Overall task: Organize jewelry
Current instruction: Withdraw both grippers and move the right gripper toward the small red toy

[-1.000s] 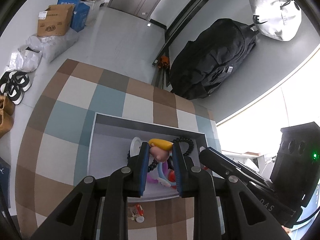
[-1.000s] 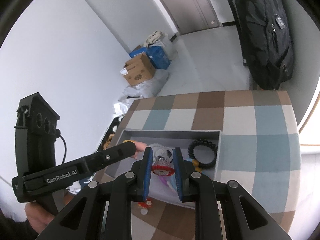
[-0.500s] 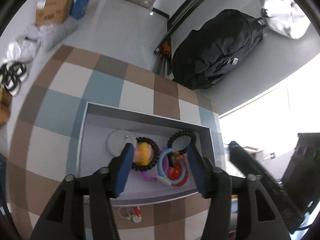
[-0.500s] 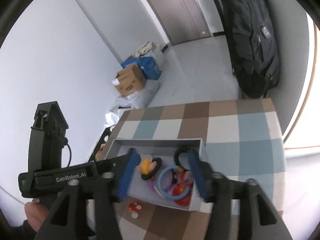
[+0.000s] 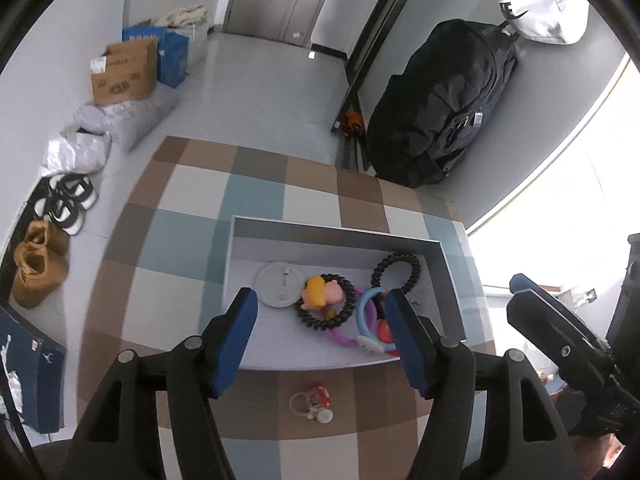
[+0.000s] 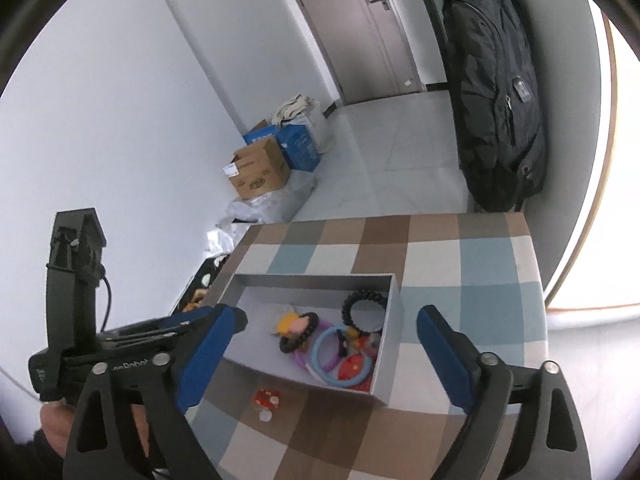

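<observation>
A grey open box (image 5: pixel 336 234) (image 6: pixel 312 278) stands on the checkered table. In it lie a black coil bracelet with a yellow and pink charm (image 5: pixel 326 300) (image 6: pixel 298 330), a second black coil ring (image 5: pixel 396 272) (image 6: pixel 364 306), a white disc (image 5: pixel 279 284), a blue ring (image 5: pixel 370 324) (image 6: pixel 332 354), a purple ring (image 5: pixel 342 336) and a red piece (image 6: pixel 354 372). A small red and white trinket (image 5: pixel 314 400) (image 6: pixel 267 400) lies on the table in front of the box. My left gripper (image 5: pixel 322 320) and my right gripper (image 6: pixel 328 354) are both open and empty, held above the box's near side.
A black backpack (image 5: pixel 440 104) leans on the wall beyond the table. Cardboard and blue boxes (image 5: pixel 128 68), plastic bags and shoes (image 5: pixel 38 268) lie on the floor to the left. A dark blue box (image 5: pixel 36 384) stands at the table's left.
Both grippers have opened and let go of their pieces, which now lie in the box. Both have pulled back and up from the box.
</observation>
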Available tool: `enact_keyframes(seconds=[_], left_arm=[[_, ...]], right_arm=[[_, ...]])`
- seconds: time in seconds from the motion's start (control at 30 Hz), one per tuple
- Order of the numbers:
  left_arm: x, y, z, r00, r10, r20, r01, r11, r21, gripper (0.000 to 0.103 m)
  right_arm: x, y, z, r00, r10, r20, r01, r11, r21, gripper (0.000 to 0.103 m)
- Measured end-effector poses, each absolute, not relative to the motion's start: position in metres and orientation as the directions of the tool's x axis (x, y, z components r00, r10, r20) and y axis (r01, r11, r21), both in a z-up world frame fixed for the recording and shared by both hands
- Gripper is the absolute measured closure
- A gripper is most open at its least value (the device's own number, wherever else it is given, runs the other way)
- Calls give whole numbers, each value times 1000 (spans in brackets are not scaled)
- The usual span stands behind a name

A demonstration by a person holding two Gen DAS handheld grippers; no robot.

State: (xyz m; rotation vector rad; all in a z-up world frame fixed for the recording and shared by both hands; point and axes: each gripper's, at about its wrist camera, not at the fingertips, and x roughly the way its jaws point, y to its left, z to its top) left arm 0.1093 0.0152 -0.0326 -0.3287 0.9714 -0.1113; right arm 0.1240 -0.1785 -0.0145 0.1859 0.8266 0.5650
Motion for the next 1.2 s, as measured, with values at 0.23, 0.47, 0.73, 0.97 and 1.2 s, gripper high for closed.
enact_keyframes(seconds=[0.23, 0.47, 0.73, 0.97, 1.2], left_arm=[[92, 25, -31, 597, -216, -773, -69, 946, -317, 31], [74, 40, -33, 594, -197, -780, -98, 945, -313, 29], [62, 58, -45, 565, -184, -805, -151, 935, -320, 28], [57, 72, -50, 558, -183, -810, -189, 922, -338, 28], [53, 87, -59, 538, -203, -818, -215, 905, -366, 28]], right_arm=[[106, -167, -21, 518, 538, -665, -445, 834, 328, 3], [89, -154, -28, 494, 532, -688, -488, 824, 287, 2], [77, -130, -46, 414, 543, -731, -527, 798, 294, 2], [82, -109, -69, 339, 537, -772, -530, 787, 315, 3], [90, -94, -88, 291, 509, -810, -513, 798, 317, 28]])
